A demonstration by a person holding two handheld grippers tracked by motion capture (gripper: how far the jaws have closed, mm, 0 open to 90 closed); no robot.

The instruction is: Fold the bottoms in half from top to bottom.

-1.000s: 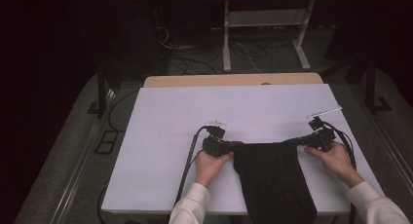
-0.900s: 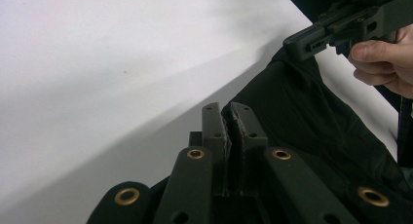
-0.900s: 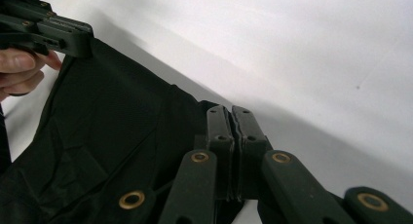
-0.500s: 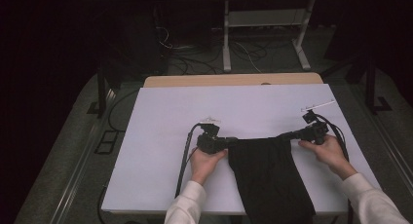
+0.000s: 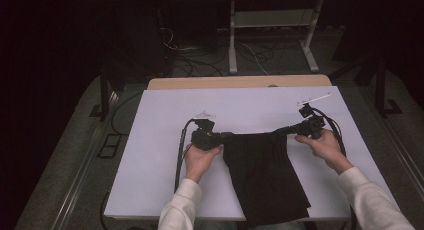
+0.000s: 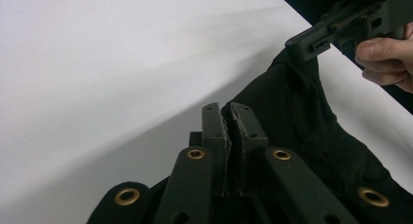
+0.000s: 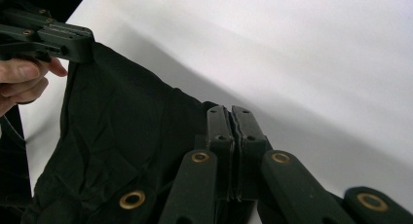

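A black cloth (image 5: 262, 177) lies stretched on the white table, its near end hanging over the front edge. My left gripper (image 5: 226, 136) is shut on the cloth's far left corner, and my right gripper (image 5: 281, 131) is shut on its far right corner. The top edge runs taut between them, slightly lifted. In the left gripper view the jaws (image 6: 229, 118) pinch the black cloth (image 6: 311, 131), with the other gripper (image 6: 311, 41) at the upper right. From the right gripper view the closed jaws (image 7: 231, 114) hold the cloth (image 7: 117, 136), and the other gripper (image 7: 73, 41) shows at the upper left.
The white table top (image 5: 150, 155) spreads bare to the left and behind the cloth. A wooden strip (image 5: 240, 82) runs along its far edge. Beyond it stand a white metal frame (image 5: 272, 35) and cables on the dark floor.
Both hands have carried the cloth's top corners away from the person and slightly up. More of the cloth now lies on the table.
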